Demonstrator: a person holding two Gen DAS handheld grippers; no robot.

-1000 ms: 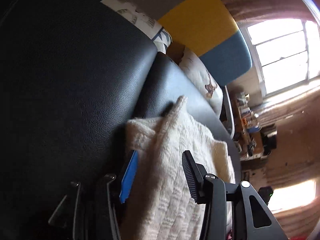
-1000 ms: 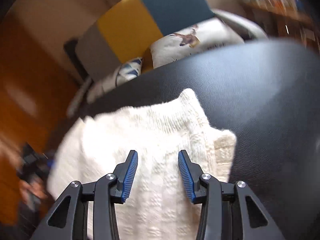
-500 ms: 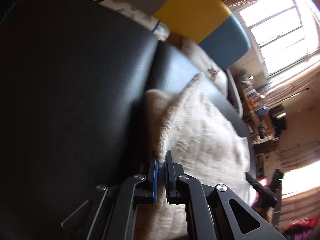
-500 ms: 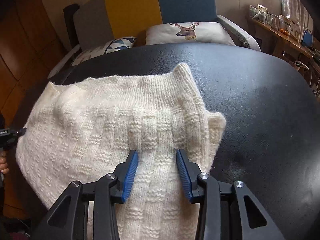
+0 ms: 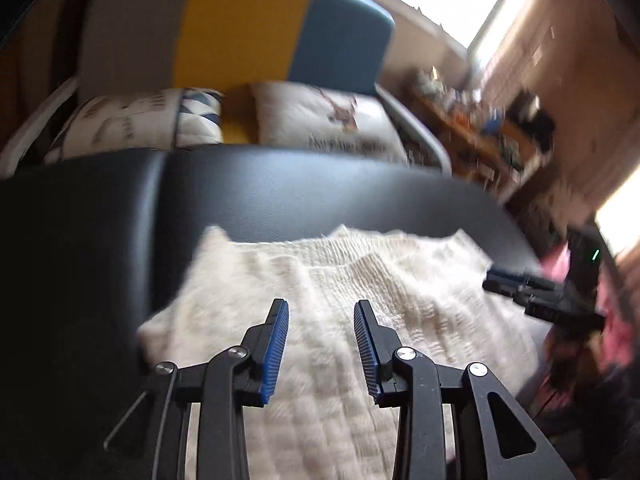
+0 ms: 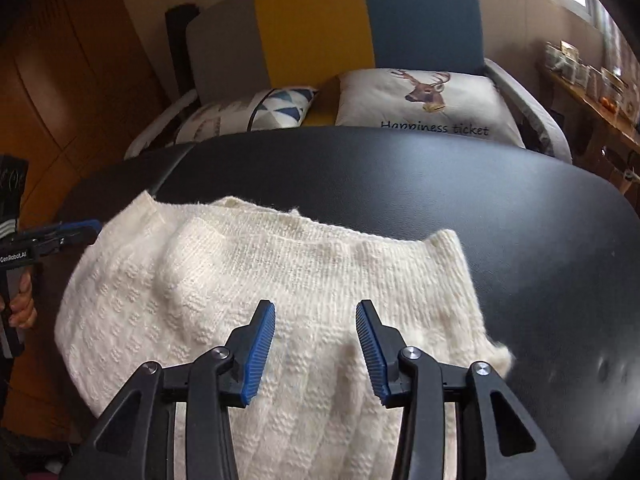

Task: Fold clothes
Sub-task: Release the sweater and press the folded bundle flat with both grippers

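A cream knitted sweater (image 5: 340, 280) lies spread on the black padded table (image 5: 320, 196), its near part running off the front edge. My left gripper (image 5: 321, 309) hovers open over the sweater's middle with nothing between its blue pads. In the right wrist view the sweater (image 6: 280, 272) fills the left and centre, with a small hump in its left half. My right gripper (image 6: 315, 309) is open above the sweater's lower middle, holding nothing. Each gripper shows in the other's view: the right gripper (image 5: 504, 278) at the sweater's right edge, the left gripper (image 6: 76, 229) at its left edge.
Behind the table stands a sofa (image 6: 360, 20) with a grey, yellow and blue back, a deer cushion (image 6: 428, 100) and a triangle-patterned cushion (image 6: 280, 106). A cluttered wooden shelf (image 6: 592, 88) runs along the right. A wooden cabinet (image 6: 80, 80) is left. A hand (image 6: 24, 304) grips the left tool's handle.
My left gripper was shut on the sweater's edge half a second ago; it has let go, opened, and swung round to face the sofa. The right gripper stayed open and backed off slightly.
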